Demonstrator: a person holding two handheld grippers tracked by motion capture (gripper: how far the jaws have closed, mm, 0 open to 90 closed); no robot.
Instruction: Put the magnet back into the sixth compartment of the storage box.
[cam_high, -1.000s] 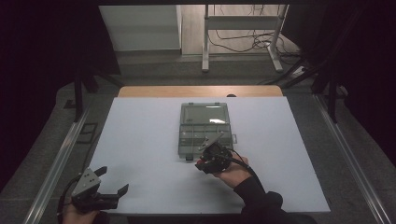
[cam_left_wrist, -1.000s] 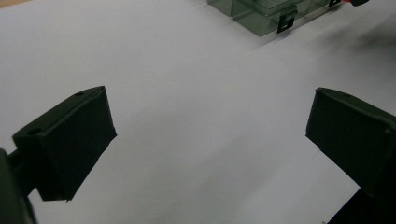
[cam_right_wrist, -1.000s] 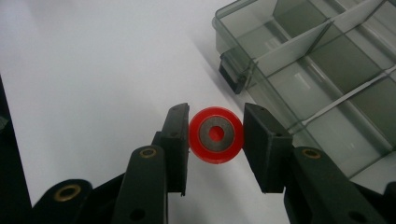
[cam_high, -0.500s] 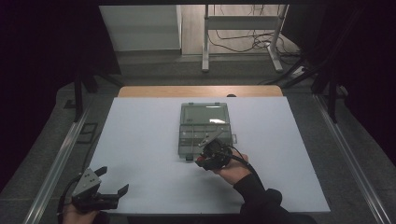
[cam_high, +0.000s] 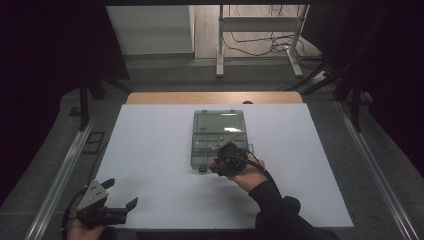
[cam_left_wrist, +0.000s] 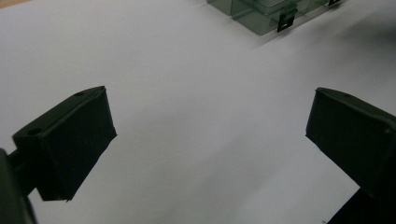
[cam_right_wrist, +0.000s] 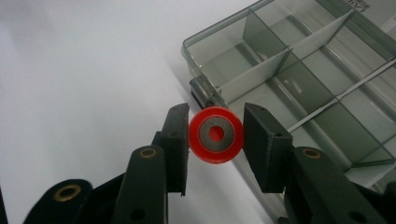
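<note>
A clear compartment box (cam_high: 218, 135) lies open at the middle of the white table, its lid folded back on the far side. My right gripper (cam_high: 223, 159) hovers over the box's near edge. In the right gripper view that gripper (cam_right_wrist: 215, 135) is shut on a red wheel with a grey hub (cam_right_wrist: 215, 135), held above the front wall of the box (cam_right_wrist: 299, 70), beside a dark latch (cam_right_wrist: 201, 91). My left gripper (cam_high: 120, 194) stays at the near left of the table, open and empty; its jaws stand wide apart over bare table in the left gripper view (cam_left_wrist: 210, 126).
The white table top (cam_high: 150, 150) has free room to the left and right of the box. A wooden strip (cam_high: 215, 97) runs along the far edge. Metal rails (cam_high: 65, 170) flank both sides. The box corner with a latch (cam_left_wrist: 285, 18) is far ahead of the left gripper.
The right gripper has shifted only slightly over the box's near edge, keeping the red wheel. The left gripper has not moved.
</note>
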